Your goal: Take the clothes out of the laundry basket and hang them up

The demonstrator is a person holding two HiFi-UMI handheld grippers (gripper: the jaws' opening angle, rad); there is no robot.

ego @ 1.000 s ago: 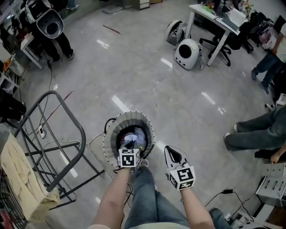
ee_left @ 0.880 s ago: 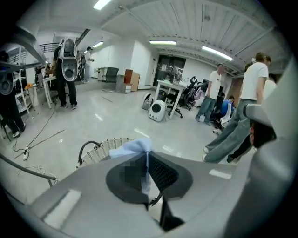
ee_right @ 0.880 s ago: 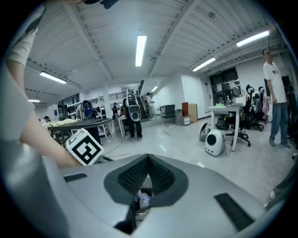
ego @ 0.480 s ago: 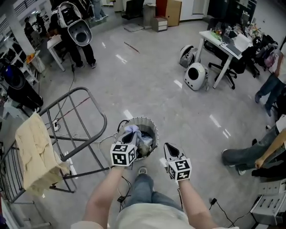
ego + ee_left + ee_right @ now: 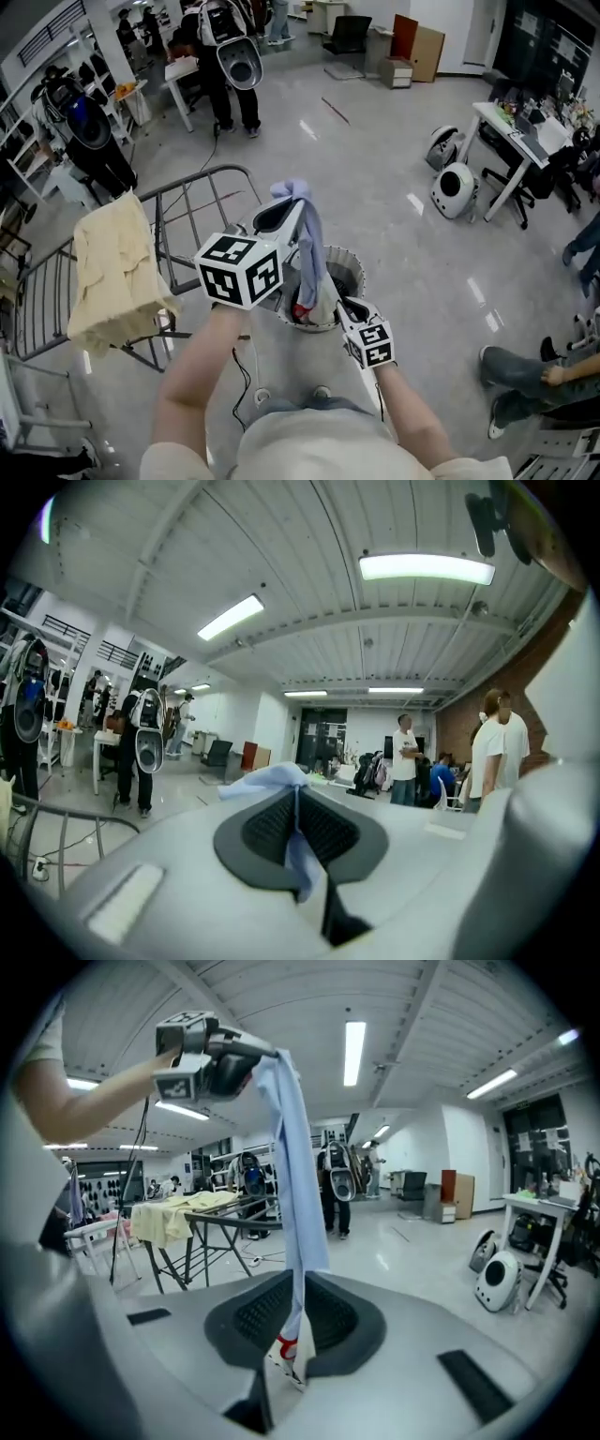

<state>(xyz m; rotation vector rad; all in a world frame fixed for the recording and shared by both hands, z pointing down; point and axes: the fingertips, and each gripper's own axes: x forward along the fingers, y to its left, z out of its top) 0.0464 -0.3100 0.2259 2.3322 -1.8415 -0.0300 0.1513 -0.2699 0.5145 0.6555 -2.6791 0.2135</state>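
Garment of pale blue hangs vertically from the tightly closed left gripper, its lower end between the jaws of the right gripper, just opened slightly

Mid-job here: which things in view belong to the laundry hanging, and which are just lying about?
Job: blue garment, laundry basket, drying rack, yellow cloth draped on it.
Lying about: white domed pod, white desk, cardboard box, office chair.
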